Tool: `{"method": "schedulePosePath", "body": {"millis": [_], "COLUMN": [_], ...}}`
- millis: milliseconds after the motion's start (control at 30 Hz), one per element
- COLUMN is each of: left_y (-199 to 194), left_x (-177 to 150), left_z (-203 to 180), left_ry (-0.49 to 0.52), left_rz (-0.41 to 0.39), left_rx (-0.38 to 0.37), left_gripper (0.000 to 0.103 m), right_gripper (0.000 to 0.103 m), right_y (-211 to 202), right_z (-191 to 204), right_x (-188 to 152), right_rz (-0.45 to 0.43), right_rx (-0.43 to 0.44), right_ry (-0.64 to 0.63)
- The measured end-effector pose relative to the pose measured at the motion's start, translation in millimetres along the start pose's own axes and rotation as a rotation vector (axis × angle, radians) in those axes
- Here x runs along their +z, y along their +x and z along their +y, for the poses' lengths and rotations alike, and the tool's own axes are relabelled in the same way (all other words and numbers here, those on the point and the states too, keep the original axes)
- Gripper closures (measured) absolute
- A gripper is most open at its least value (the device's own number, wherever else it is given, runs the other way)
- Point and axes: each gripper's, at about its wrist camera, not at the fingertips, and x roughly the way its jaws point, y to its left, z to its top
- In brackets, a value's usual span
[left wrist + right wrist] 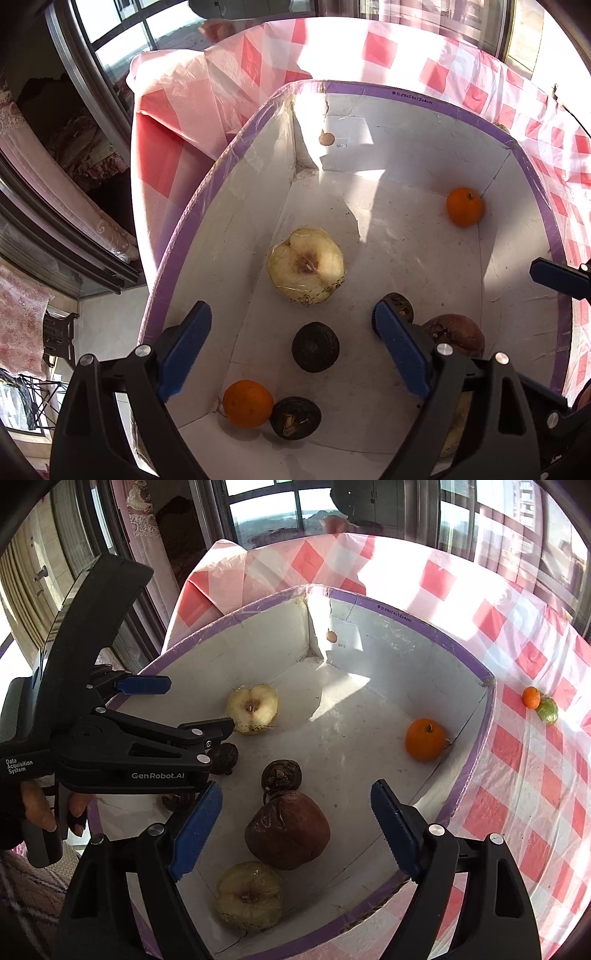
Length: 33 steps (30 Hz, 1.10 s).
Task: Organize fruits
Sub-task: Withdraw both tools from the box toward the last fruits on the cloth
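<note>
A white box with a purple rim [406, 90] [443, 646] stands on a red-checked cloth. In it lie a cut apple half [306, 266] [253, 709], two oranges [464, 206] [247, 403], several small dark fruits [316, 346] [281, 775], a wrinkled brown fruit [288, 830] and a yellowed apple half [249, 895]. My left gripper [291, 310] [199, 705] hangs open over the dark fruits, touching none. Over the brown fruit my right gripper [295, 794] stands open, pads clear of it.
On the cloth [517, 794] outside the box, at the right, sit a small orange [531, 697] and a green fruit [547, 709]. A hand [37, 805] grips the left gripper's handle. Windows and curtains stand beyond the table's far edge.
</note>
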Motion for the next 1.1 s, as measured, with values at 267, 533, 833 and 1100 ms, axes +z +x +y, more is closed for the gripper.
{"method": "schedulePosePath", "body": {"millis": [267, 533, 833, 1100], "left_y": [-19.2, -53.7, -75.4, -34.9], "left_x": [17.2, 38.2, 32.1, 13.3], "left_z": [-13.2, -77.6, -224.2, -293.8], "left_ry": [-0.081, -0.002, 0.376, 0.439], "left_rz": [-0.13, -0.323, -0.391, -0.211], "left_rx": [-0.014, -0.114, -0.299, -0.305], "left_gripper": [0.004, 0.003, 0.002, 0.002], "right_gripper": [0.016, 0.016, 0.016, 0.016], "right_y": [-43.1, -70.4, -61.9, -57.4], "right_z": [-52.8, -131.8, -206.0, -261.8], "right_x": [-12.1, -48.4, -99.1, -139.2], "right_rz": [-0.126, -0.133, 0.092, 0.211], "right_rx": [-0.055, -0.225, -0.422, -0.473], "right_ry": [0.199, 0.44, 0.499, 0.562]}}
